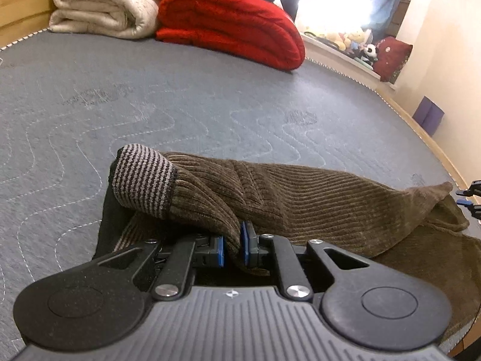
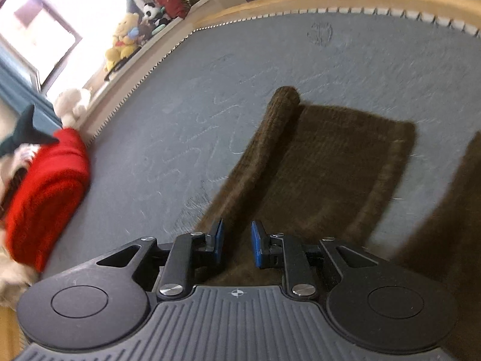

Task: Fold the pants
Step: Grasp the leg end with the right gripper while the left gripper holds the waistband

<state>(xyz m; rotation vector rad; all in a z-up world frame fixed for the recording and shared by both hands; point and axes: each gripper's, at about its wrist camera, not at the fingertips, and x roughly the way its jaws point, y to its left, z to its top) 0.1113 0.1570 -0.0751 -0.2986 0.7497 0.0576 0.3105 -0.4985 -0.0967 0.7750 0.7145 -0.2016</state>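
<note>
Brown corduroy pants [image 1: 285,192] with striped waistband, left gripper [image 1: 232,248] clamped on them, right gripper [image 2: 237,242] apart, empty

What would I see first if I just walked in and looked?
Probably the bright red blanket, folded at the far end of the grey mattress beside a cream one. Up close, the left gripper pinches the brown corduroy pants near their striped waistband. Cuddly toys sit on the bright window ledge.

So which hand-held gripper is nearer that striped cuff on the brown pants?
Left. The left hand-held gripper is clamped on the pants just below the striped cuff; the right hand-held gripper hovers open over another part.
</note>
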